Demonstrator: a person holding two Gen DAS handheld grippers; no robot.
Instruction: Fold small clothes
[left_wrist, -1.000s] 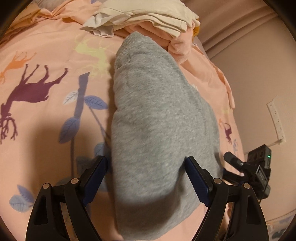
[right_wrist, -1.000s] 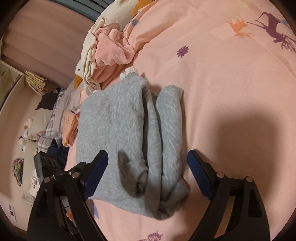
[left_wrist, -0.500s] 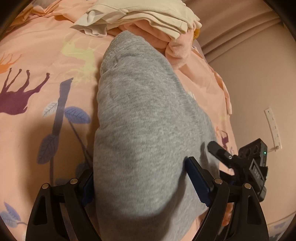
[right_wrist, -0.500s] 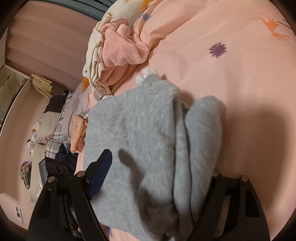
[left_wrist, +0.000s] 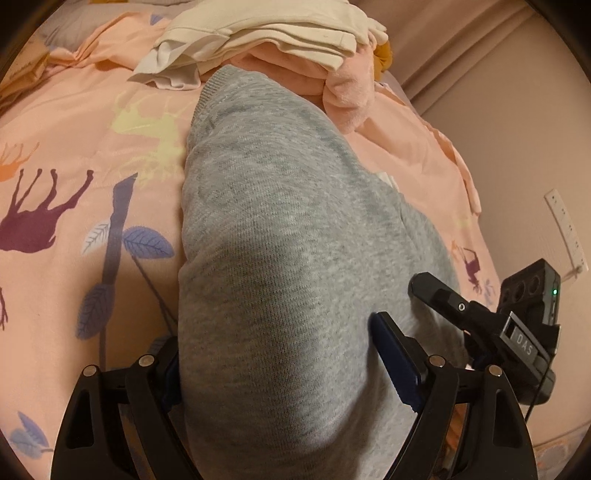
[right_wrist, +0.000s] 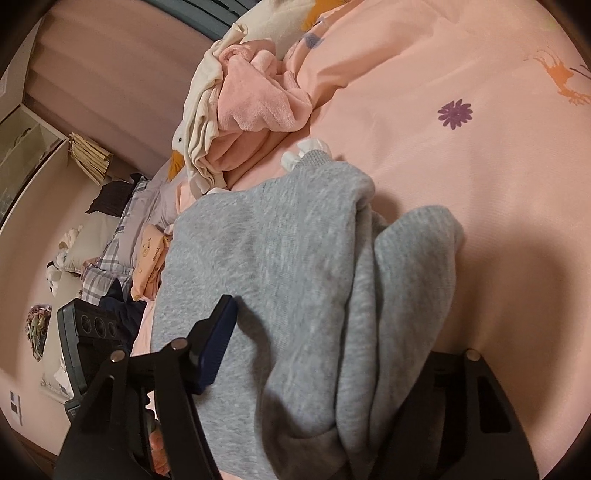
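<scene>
Both hand-held grippers, left (left_wrist: 275, 363) and right (right_wrist: 332, 343), wide, straddling grey sweater (left_wrist: 280, 236) near edge on bed (right_wrist: 461, 66), apparently for next fold.

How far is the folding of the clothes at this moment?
Done: the grey sweater lies partly folded, one side turned over. In hand: the left gripper and right gripper are open, fingers slid around its near end. Left: the pink garment and cream garment lie crumpled.

both grippers pushed in over the gray sweater (left_wrist: 295, 258), its folded edge between wide-set jaws
</scene>
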